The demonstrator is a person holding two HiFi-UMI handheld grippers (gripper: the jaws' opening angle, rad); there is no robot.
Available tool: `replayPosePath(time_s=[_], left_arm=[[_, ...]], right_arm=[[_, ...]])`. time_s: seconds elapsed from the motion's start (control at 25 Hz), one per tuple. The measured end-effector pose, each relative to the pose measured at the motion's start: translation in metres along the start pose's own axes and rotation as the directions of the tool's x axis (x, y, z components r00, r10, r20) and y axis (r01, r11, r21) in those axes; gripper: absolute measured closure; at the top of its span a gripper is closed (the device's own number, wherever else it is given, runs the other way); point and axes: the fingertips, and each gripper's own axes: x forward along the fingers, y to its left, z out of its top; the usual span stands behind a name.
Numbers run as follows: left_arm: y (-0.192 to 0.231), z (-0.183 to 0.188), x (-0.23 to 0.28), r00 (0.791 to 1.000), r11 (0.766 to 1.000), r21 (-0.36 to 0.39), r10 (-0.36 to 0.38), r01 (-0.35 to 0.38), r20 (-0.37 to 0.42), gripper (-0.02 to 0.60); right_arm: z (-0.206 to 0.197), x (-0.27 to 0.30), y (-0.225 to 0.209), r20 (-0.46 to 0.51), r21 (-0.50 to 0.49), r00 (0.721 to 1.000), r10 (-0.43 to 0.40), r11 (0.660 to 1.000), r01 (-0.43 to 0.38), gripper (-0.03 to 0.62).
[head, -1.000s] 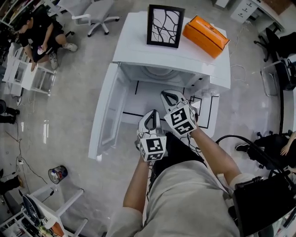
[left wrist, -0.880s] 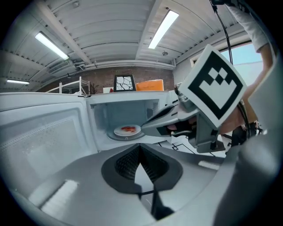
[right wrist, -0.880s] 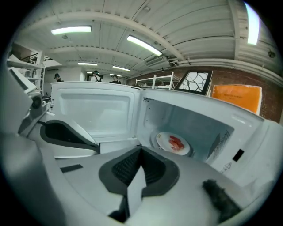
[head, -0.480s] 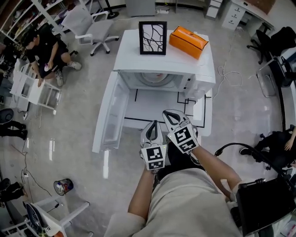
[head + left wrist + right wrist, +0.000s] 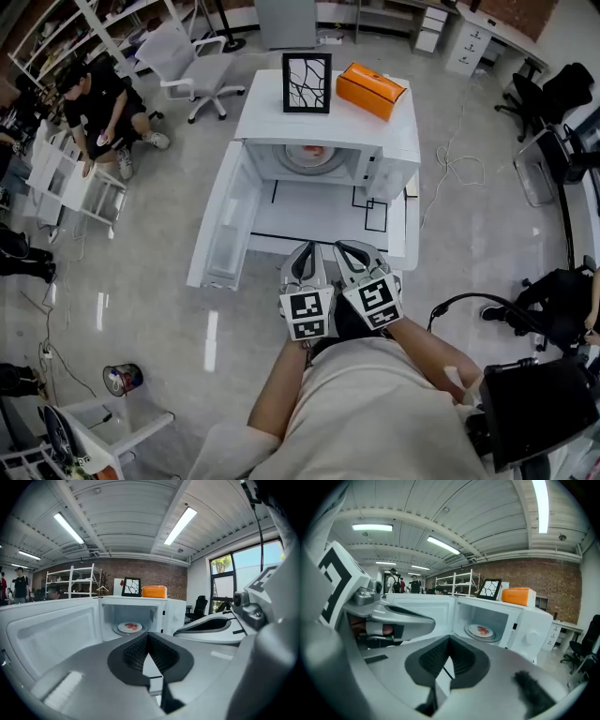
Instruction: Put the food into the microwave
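The white microwave stands on a white table with its door swung open to the left. Inside, on the turntable, lies a white plate with red food, also plain in the left gripper view as the plate and in the right gripper view as the plate. My left gripper and right gripper hover side by side at the table's near edge, well short of the cavity. Both are shut with nothing between the jaws, left and right.
A black picture frame and an orange box rest on top of the microwave. Black tape lines mark the table. A seated person, a white office chair and white racks are to the left; a cable lies on the floor at right.
Both grippers have drawn back from the microwave toward my body and closer together. The plate of food inside the cavity has come into the head view.
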Motion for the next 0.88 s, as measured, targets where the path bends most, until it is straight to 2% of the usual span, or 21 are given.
replayPosePath(time_s=[0.44, 0.88], left_arm=[[0.001, 0.020, -0.014, 0.998, 1.000, 0.010, 0.010, -0.010, 0.068, 0.574], [0.005, 0.017, -0.020, 0.997, 1.000, 0.014, 0.022, -0.023, 0.078, 0.574]], right_arm=[[0.018, -0.018, -0.002, 0.042, -0.029, 0.999, -0.015, 0.999, 0.016, 0.585], [0.030, -0.012, -0.001, 0.046, -0.058, 0.999, -0.017, 0.998, 0.020, 0.585]])
